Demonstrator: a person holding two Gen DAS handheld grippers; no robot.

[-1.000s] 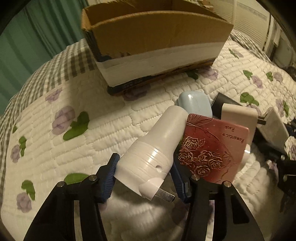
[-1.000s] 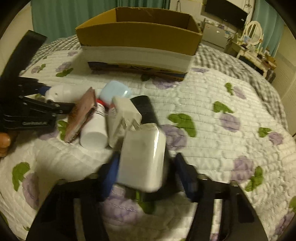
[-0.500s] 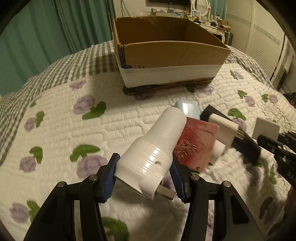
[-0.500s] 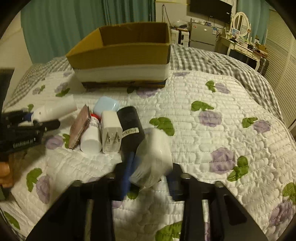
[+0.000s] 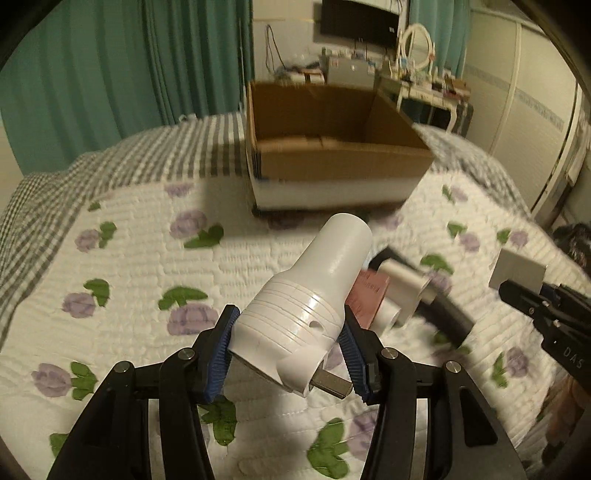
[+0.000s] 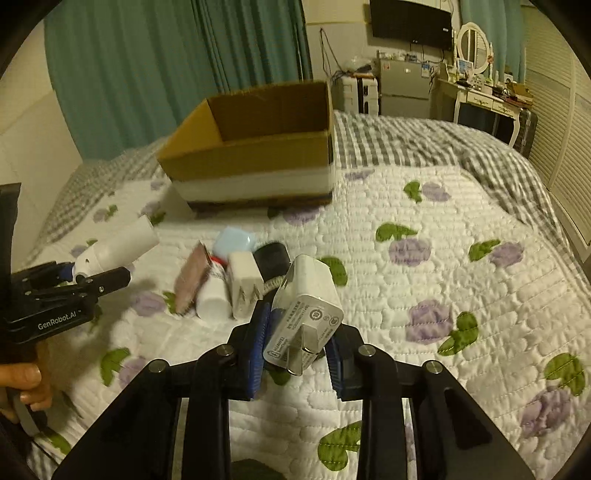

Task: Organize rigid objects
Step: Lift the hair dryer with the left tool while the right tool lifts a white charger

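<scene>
Open brown cardboard box (image 5: 332, 155) on the quilted floral bedspread (image 6: 424, 266), looks empty. Left gripper (image 5: 288, 354) clamped on white cylindrical plug (image 5: 317, 295), right gripper (image 6: 295, 354) on white square charger (image 6: 308, 310).

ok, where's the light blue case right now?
Right wrist view, left of centre: the light blue case lies on the quilt between the cardboard box and the pile's white charger.

Teal curtains (image 6: 177, 66), wall-mounted TV (image 6: 412, 22), white dressing table (image 6: 484, 96), floral quilted bed (image 6: 461, 266)

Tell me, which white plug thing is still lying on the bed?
The small white charger in the pile, prongs pointing this way. The other two are up in tongs: the round one left, the square one right.
</scene>
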